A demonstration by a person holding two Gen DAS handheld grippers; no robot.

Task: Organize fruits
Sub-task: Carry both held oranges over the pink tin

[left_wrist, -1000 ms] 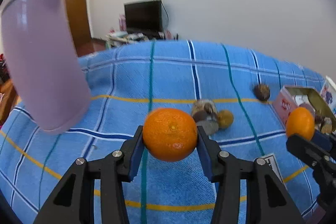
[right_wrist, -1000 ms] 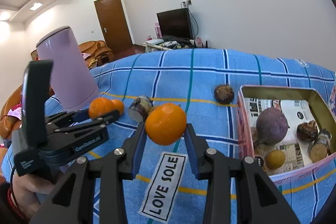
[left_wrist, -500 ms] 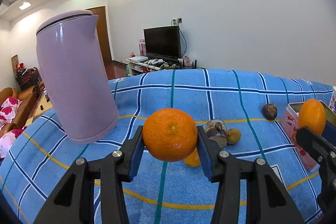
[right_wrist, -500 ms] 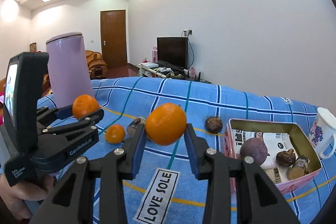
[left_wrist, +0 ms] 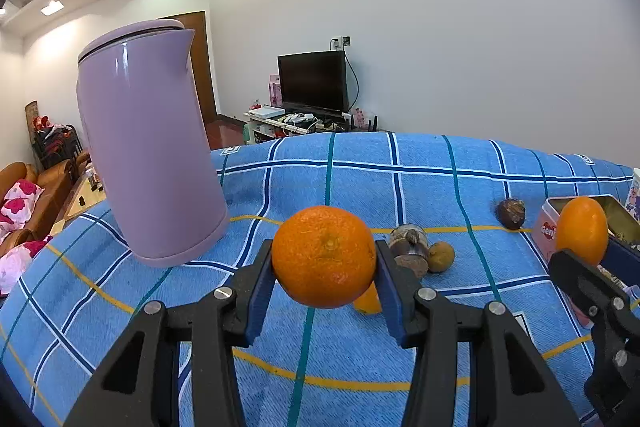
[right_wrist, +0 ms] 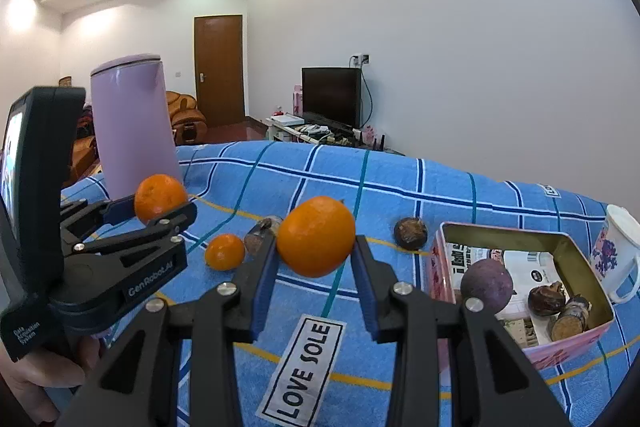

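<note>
Two tools are raised above the bench, each clamped on an orange. The left tool (left_wrist: 324, 259) grips a large orange (left_wrist: 324, 255) between its blue pads, clear of the checked blue cloth (left_wrist: 360, 183). The right tool (right_wrist: 315, 247) grips a second orange (right_wrist: 316, 235) the same way, also clear of the cloth. In the right wrist view the left tool appears at the left edge, carried by a hand (right_wrist: 36, 379).

On the cloth between the two tools lies a small orange (right_wrist: 224, 251), with a brown cut piece (right_wrist: 260, 233) just beside it and a small yellowish fruit (left_wrist: 440, 256) touching that piece. A dark brown round fruit (right_wrist: 410, 233) lies just beside the pink tin (right_wrist: 436, 263). Inside the tin are a purple round fruit (right_wrist: 486, 284) and several brown pieces (right_wrist: 558, 307). A floral mug (right_wrist: 616, 251) stands beside the tin's far corner. A lilac kettle (left_wrist: 148, 143) stands on the cloth's far left. A label reading LOVE SOLE (right_wrist: 306, 367) lies on the near cloth.
</note>
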